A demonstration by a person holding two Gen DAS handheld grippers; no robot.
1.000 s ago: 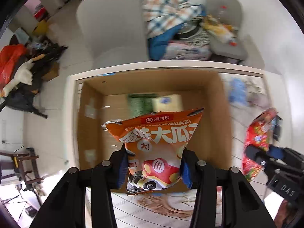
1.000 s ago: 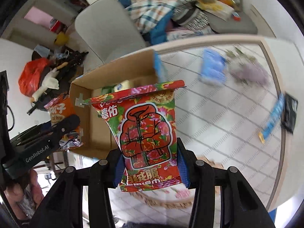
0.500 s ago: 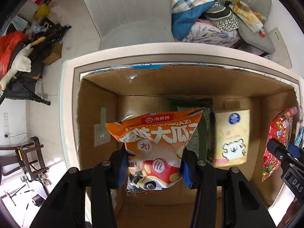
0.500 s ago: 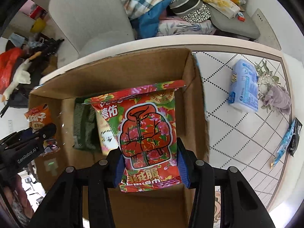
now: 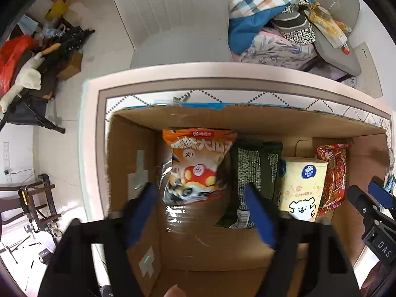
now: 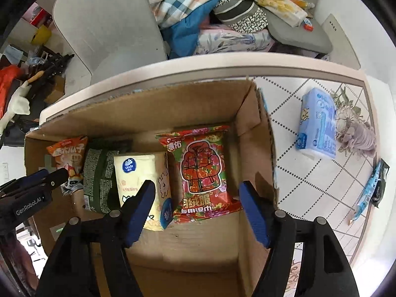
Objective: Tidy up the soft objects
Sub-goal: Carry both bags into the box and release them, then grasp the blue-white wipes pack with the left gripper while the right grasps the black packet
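Our cardboard box [image 6: 255, 128] holds 4 packs side by side — orange snack bag [image 5: 198, 165] leftmost, red padded-jacket pack [image 6: 201, 170] rightmost. Left gripper [image 5: 198, 212] and right gripper [image 6: 196, 208] hang with jaws spread, empty — lifting out carelessly could snag a wall and tip the row.

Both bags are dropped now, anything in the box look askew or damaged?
Nothing damaged. Orange snack bag, green pack, cream tissue pack and red bag lie side by side in the cardboard box.
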